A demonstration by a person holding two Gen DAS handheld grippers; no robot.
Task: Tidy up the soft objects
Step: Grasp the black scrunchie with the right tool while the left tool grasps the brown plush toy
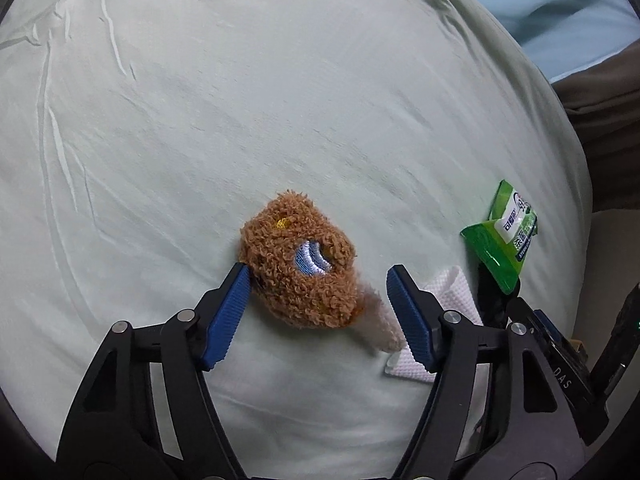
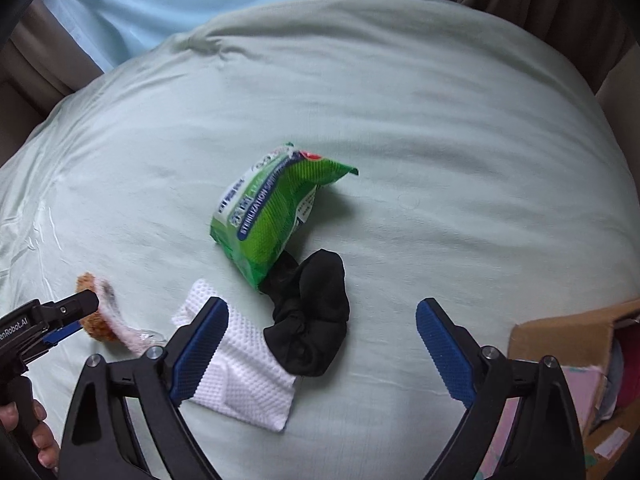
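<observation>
A pale green duvet (image 2: pixel 440 128) carries the clutter: a green wipes packet (image 2: pixel 272 216) leans on a black scrunchie (image 2: pixel 316 320), which overlaps a white textured cloth (image 2: pixel 248 376); a cardboard box (image 2: pixel 568 344) sits at four o'clock. The brown plush toy (image 1: pixel 300 268) lies between the left gripper (image 1: pixel 316 312) pads – the left pad touches its fur, the right stands clear, jaws half-wide. The right gripper (image 2: pixel 320 352), wide and empty, points steeply down over scrunchie and cloth.
</observation>
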